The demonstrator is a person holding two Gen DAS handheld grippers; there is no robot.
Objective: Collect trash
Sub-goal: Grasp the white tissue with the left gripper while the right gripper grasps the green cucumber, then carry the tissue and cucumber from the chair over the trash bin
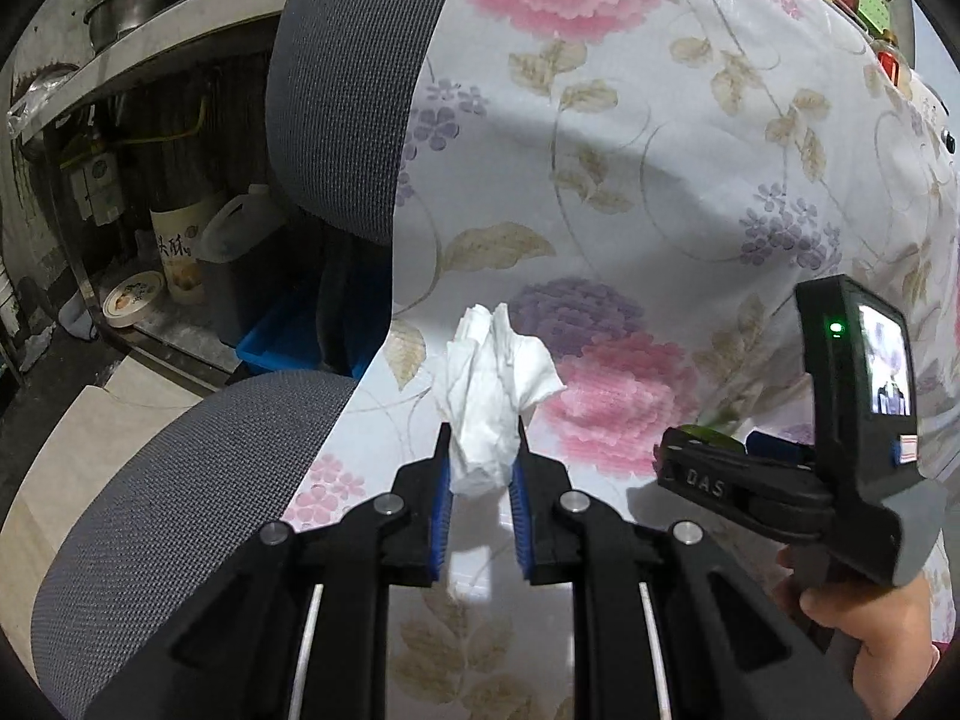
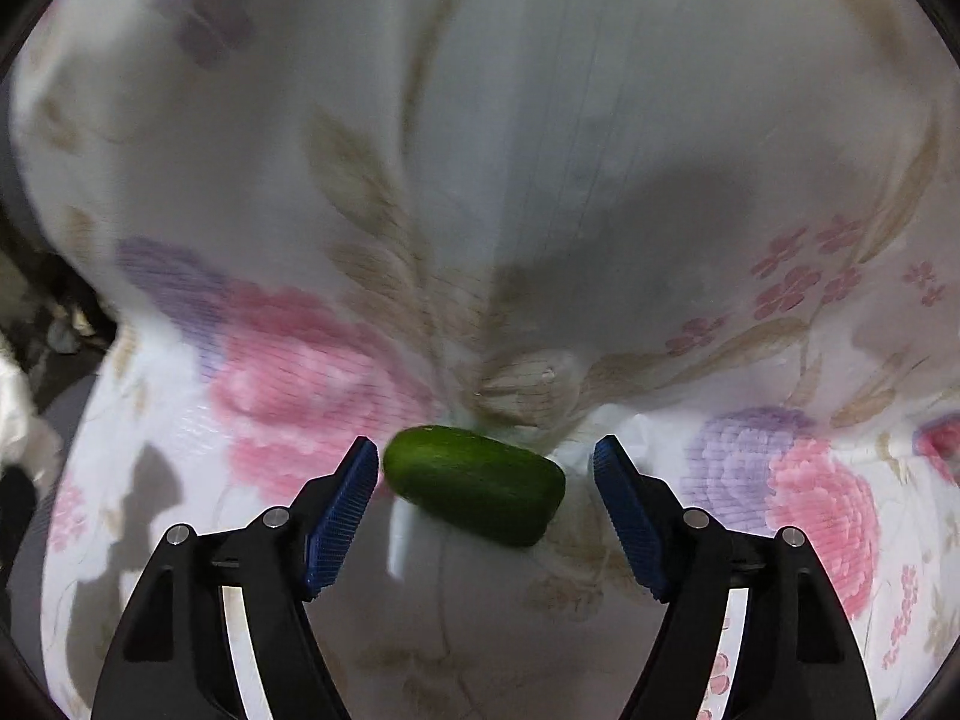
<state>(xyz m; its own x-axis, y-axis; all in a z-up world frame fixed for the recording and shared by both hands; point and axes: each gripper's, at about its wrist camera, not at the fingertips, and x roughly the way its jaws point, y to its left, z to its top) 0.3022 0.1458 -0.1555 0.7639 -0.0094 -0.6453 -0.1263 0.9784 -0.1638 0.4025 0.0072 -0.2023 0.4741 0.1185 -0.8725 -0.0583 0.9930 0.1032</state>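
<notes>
The left tool (image 1: 483,468) is closed on a crumpled white tissue (image 1: 495,387), its blue pads pinching the lower part of the wad while the rest stands free above the fingertips. The right tool (image 2: 486,480) is wide open and holds nothing. A short green cucumber piece (image 2: 474,483) lies between its two pads, close to the left pad and clear of the right one.

For the step in hand, the right tool should be centred so that both pads meet the cucumber piece across its narrow width. It lies at a slant, so a slight turn of the wrist would likely square the pads to its sides. The skin looks smooth and rounded; closing slowly should stop it from rolling or squirting out. The left tool should keep a steady pinch, as the tissue is light and could slip.

Both items sit over a surface (image 1: 630,150) covered with a floral cloth in pink, purple and tan. A grey mesh chair (image 1: 342,90) stands at its left edge. Beyond it, a metal shelf (image 1: 156,42) carries pots, with containers stored below.
</notes>
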